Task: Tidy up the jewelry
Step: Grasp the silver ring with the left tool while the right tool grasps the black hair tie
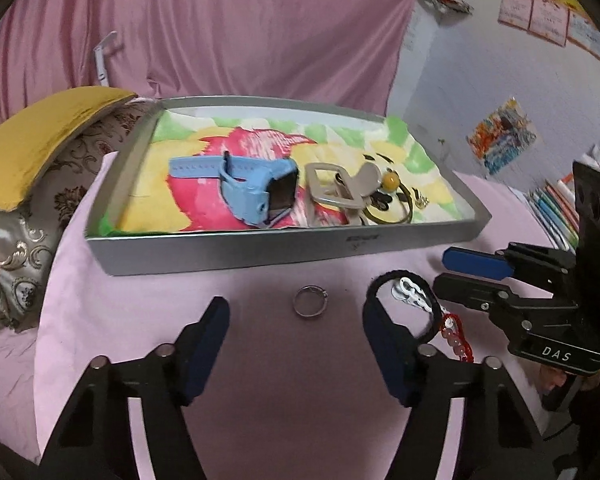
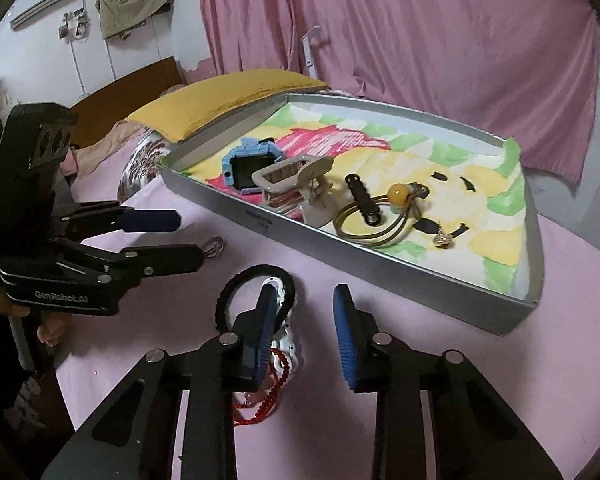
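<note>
A silver ring (image 1: pixel 309 300) lies on the pink cloth between my open left gripper's (image 1: pixel 296 320) fingers; it also shows in the right wrist view (image 2: pixel 214 246). A black hair tie (image 1: pixel 404 280), a white chain (image 1: pixel 414 296) and a red bead bracelet (image 1: pixel 458 338) lie to its right. My right gripper (image 2: pixel 302 336) is open and empty, its left finger (image 2: pixel 266 320) over the hair tie (image 2: pixel 236 284) and white chain. The grey tray (image 1: pixel 284 250) holds a blue smartwatch (image 1: pixel 256 188), a beige hair clip (image 1: pixel 336 192), a gold bangle with a yellow bead (image 2: pixel 384 220) and small earrings (image 2: pixel 442 240).
A yellow cushion (image 1: pixel 36 140) and patterned pillow (image 1: pixel 16 248) lie left of the tray. Pink curtains (image 1: pixel 220 20) hang behind. Books (image 1: pixel 556 208) sit at the right. The tray (image 2: pixel 380 264) is lined with a colourful towel.
</note>
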`<state>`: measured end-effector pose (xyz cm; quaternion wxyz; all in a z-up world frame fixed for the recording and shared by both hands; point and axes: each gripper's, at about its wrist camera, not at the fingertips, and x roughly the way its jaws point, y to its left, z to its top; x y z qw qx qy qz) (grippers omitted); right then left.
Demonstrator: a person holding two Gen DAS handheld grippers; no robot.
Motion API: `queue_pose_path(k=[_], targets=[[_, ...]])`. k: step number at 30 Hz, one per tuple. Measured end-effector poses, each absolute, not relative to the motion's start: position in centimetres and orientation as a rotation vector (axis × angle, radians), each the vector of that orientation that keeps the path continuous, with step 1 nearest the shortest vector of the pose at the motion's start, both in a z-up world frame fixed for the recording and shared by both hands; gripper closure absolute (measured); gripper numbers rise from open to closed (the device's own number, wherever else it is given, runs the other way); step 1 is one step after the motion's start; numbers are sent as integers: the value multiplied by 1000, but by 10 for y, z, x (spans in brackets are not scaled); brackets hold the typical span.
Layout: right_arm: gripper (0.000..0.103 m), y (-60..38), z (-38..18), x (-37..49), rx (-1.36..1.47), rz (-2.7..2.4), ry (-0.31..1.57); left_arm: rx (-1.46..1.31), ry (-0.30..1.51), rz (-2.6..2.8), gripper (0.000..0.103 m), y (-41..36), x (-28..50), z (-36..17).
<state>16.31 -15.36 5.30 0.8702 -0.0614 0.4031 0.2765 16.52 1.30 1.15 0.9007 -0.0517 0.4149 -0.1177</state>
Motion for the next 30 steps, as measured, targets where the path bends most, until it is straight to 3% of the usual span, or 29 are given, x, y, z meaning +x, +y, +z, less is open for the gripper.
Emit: queue_pose_path(k=[6, 13, 16, 19, 30], targets=[[84, -147, 51, 168, -136, 602, 865, -86, 888, -255, 51, 9, 177, 8], [90, -145, 47, 175, -107, 632, 896, -65, 890, -250, 57, 5, 182, 8], [96, -146, 45, 176, -86, 649, 904, -51, 887, -253, 66, 3, 181, 9], [98, -145, 46, 175, -79, 651, 897, -38, 892, -270, 83, 0, 181, 9], [99, -149, 68, 159, -113, 615, 766, -65, 857, -282, 84, 3, 173, 13]])
